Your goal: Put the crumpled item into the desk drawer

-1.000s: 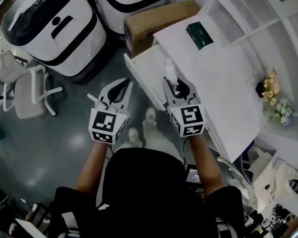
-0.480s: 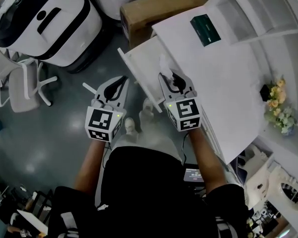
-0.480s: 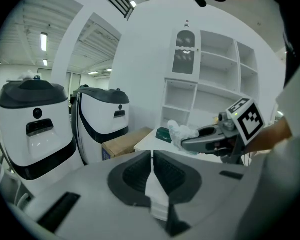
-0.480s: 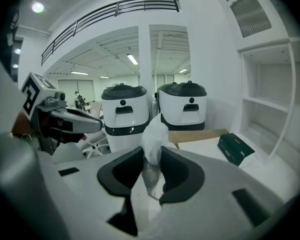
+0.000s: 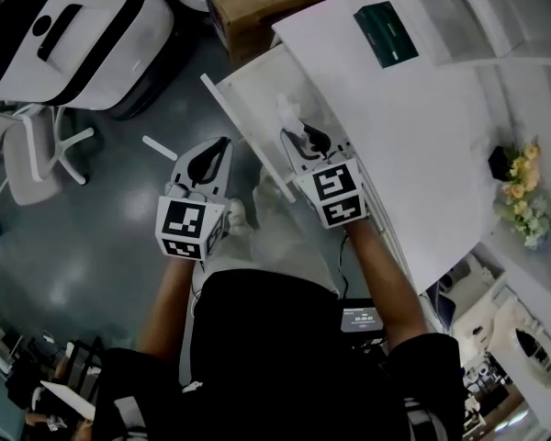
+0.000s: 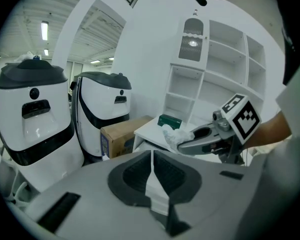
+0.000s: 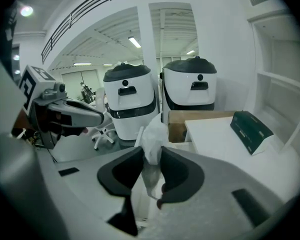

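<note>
Right claw (image 5: 300, 138) pinches crumpled tissue (image 5: 285, 110) above the open drawer (image 5: 243, 104); left claw (image 5: 216, 147), pressed together, hangs beside its edge.

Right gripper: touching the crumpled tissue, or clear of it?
Touching. The right gripper view shows the right gripper with both jaws pressed against the crumpled tissue, which sticks up from between them.
</note>
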